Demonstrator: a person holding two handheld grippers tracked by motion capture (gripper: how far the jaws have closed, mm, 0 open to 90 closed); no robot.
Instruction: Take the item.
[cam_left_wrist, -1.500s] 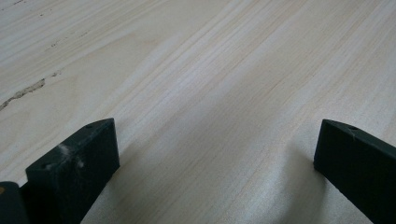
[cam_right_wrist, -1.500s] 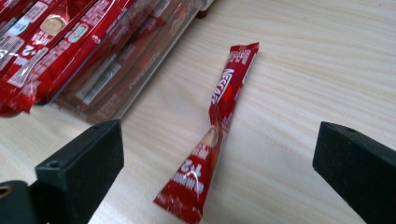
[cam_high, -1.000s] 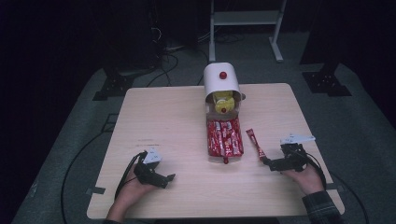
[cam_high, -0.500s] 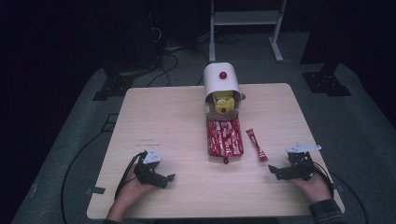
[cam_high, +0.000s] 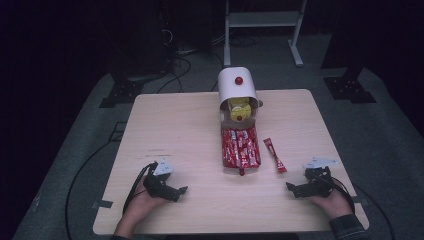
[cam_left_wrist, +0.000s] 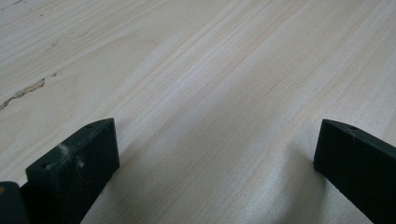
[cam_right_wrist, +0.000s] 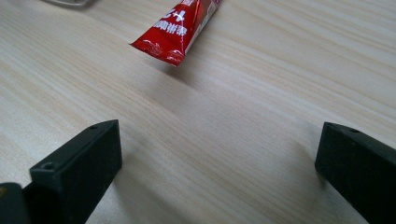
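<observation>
A single red sachet (cam_high: 275, 155) lies flat on the wooden table (cam_high: 170, 125), just right of a pile of the same red sachets (cam_high: 240, 146). The pile spills from a white domed dispenser (cam_high: 237, 87) with a red knob and yellow packets inside. My right gripper (cam_high: 291, 188) rests near the front right edge, open and holding nothing, a short way short of the single sachet. The sachet's near end (cam_right_wrist: 174, 29) shows ahead of my open right gripper (cam_right_wrist: 217, 163). My left gripper (cam_high: 179, 190) rests at the front left, and its own view has the left gripper (cam_left_wrist: 215, 163) open over bare wood.
Cables trail from both grippers off the table's front corners. Dark grey floor surrounds the table, with a white metal stand (cam_high: 262, 20) behind it and black equipment bases (cam_high: 120, 92) at the far corners.
My right gripper has drawn back toward the front edge, away from the single sachet, which stays where it lay. The left gripper has not moved.
</observation>
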